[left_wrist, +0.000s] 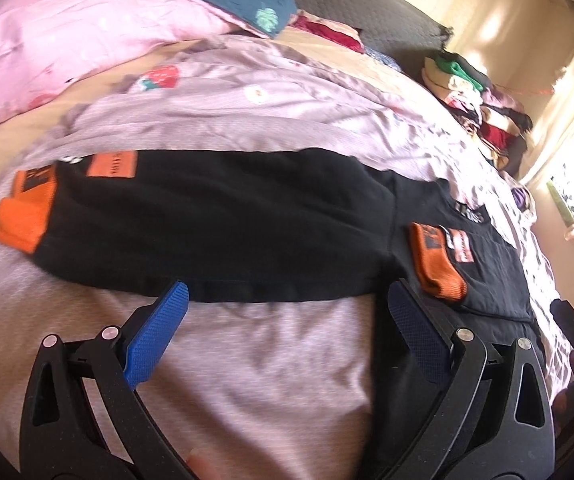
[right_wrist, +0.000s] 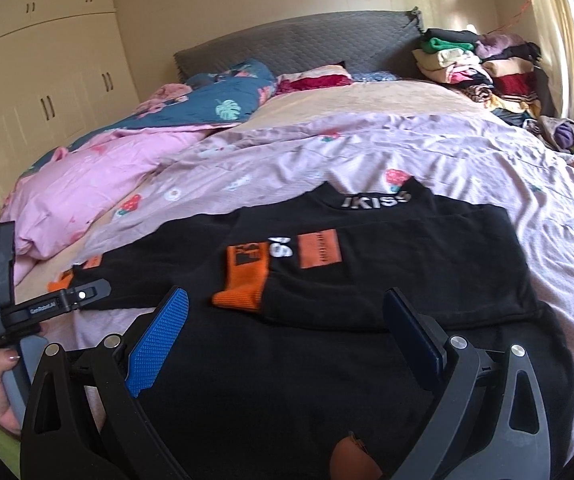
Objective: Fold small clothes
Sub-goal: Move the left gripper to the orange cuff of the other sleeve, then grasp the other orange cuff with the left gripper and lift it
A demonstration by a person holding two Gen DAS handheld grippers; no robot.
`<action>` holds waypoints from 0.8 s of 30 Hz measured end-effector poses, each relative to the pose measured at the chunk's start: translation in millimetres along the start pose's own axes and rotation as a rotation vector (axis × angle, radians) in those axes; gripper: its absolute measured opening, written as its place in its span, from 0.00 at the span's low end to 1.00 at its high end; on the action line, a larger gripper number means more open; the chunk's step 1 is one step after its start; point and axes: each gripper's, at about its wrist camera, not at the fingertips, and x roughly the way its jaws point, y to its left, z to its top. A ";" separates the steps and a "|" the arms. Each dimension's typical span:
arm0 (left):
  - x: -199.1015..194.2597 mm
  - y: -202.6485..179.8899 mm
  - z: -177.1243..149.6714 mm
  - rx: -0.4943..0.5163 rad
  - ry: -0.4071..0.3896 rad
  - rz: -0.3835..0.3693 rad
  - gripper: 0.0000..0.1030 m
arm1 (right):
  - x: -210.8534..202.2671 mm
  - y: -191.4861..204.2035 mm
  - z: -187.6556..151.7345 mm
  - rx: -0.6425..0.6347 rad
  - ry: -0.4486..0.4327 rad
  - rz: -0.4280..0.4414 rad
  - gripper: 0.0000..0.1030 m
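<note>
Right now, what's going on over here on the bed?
A person is folding a small black top with orange cuffs laid out on the lilac bedsheet. One sleeve is already folded across its front; the other still stretches out sideways. The left hand-held gripper and right hand-held gripper both hover open at the garment's near edge, gripping nothing. Folded clothes are stacked by the headboard.
</note>
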 end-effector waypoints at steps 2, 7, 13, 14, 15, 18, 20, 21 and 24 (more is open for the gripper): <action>-1.2 12.5 0.3 -0.030 -0.003 0.012 0.91 | 1.9 8.3 2.9 -0.018 0.002 0.008 0.94; -2.6 37.3 -1.2 -0.090 -0.002 0.051 0.91 | 7.6 23.0 8.1 -0.057 0.011 0.015 0.94; -1.9 65.9 -3.2 -0.160 -0.013 0.114 0.91 | 15.3 34.0 9.7 -0.077 0.027 0.023 0.94; -0.8 71.0 -3.7 -0.180 -0.016 0.119 0.91 | 16.4 35.2 8.6 -0.079 0.030 0.024 0.94; 0.0 75.2 -3.9 -0.195 -0.020 0.121 0.91 | 17.5 35.9 7.2 -0.081 0.034 0.026 0.94; 2.7 88.0 -3.2 -0.244 -0.040 0.136 0.91 | 20.4 35.4 2.1 -0.076 0.045 0.027 0.94; 3.5 95.5 -0.4 -0.270 -0.061 0.136 0.91 | 22.8 33.5 -0.7 -0.068 0.051 0.028 0.94; 3.7 98.6 1.1 -0.281 -0.067 0.141 0.91 | 24.3 31.8 -2.7 -0.062 0.054 0.027 0.94; 4.3 113.1 7.3 -0.344 -0.102 0.157 0.91 | 30.3 27.6 -8.8 -0.042 0.071 0.029 0.94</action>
